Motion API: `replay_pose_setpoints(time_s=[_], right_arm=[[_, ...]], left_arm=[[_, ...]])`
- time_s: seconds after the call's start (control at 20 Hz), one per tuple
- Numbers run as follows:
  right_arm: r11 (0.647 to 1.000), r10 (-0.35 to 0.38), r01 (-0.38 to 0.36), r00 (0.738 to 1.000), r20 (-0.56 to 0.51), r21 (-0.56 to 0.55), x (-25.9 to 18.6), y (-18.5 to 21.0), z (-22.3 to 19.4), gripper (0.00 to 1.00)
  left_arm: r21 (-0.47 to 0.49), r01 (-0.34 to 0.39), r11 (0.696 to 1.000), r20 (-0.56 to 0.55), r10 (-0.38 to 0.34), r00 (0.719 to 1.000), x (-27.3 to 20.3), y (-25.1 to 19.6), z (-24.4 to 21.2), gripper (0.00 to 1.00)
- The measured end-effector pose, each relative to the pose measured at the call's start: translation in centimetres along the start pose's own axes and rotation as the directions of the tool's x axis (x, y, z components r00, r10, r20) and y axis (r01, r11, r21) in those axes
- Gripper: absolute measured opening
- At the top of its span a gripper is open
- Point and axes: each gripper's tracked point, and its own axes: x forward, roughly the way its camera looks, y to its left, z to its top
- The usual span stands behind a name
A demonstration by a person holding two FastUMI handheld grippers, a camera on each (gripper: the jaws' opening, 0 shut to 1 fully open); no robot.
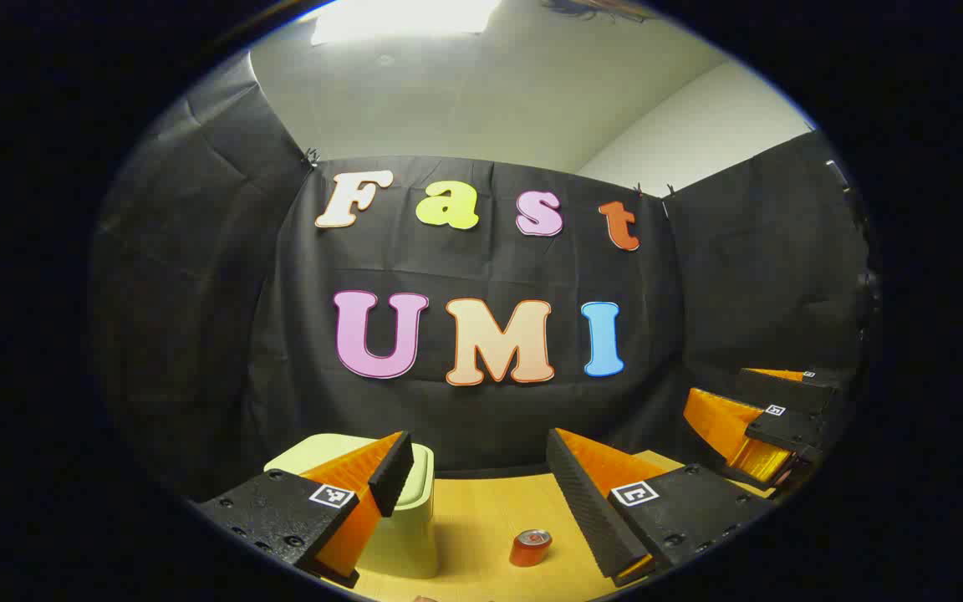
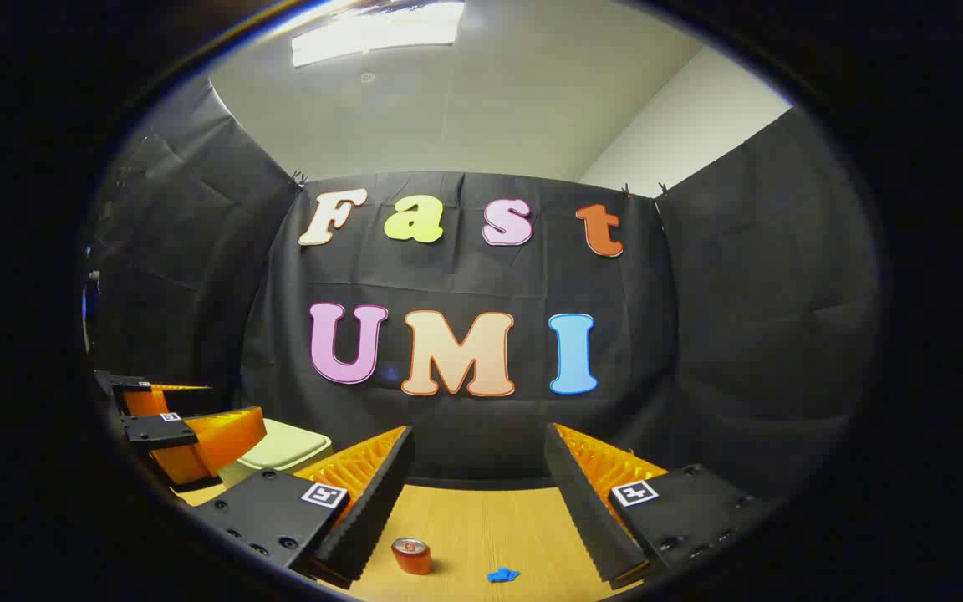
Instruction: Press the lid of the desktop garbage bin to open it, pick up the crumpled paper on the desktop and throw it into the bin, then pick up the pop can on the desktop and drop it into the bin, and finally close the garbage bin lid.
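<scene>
Black cloth walled the booth behind a pale wooden counter (image 2: 481,518). In the left gripper view, the left hand-held gripper (image 1: 477,477) hung above the counter with its fingers spread apart and nothing between them; the light green garbage bin (image 1: 402,535), lid down, stood partly behind its left finger, and the red pop can (image 1: 530,548) stood upright between the fingers, farther off. The right hand-held gripper (image 2: 477,472), fingers likewise apart and empty, looked down on the can (image 2: 411,555) and a small blue scrap (image 2: 502,574) lying near it, apart. Each gripper appeared at the edge of the other's view.
</scene>
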Motion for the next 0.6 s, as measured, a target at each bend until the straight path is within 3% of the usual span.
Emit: replay_pose_setpoints(time_s=[0.3, 0.6], right_arm=[[1.000, -0.003, 0.003, 1.000, 0.018, -0.004, 0.2, 0.0, 0.5, 0.98], [1.000, 0.019, -0.018, 1.000, 0.022, -0.012, 0.8, 0.3, 0.7, 0.98]], left_arm=[[-0.011, 0.008, 1.000, 0.002, -0.008, 1.000, 0.2, 0.2, 0.0, 0.95], [-0.012, -0.055, 0.998, 0.005, 0.056, 0.998, 0.0, 2.4, 0.1, 0.96]])
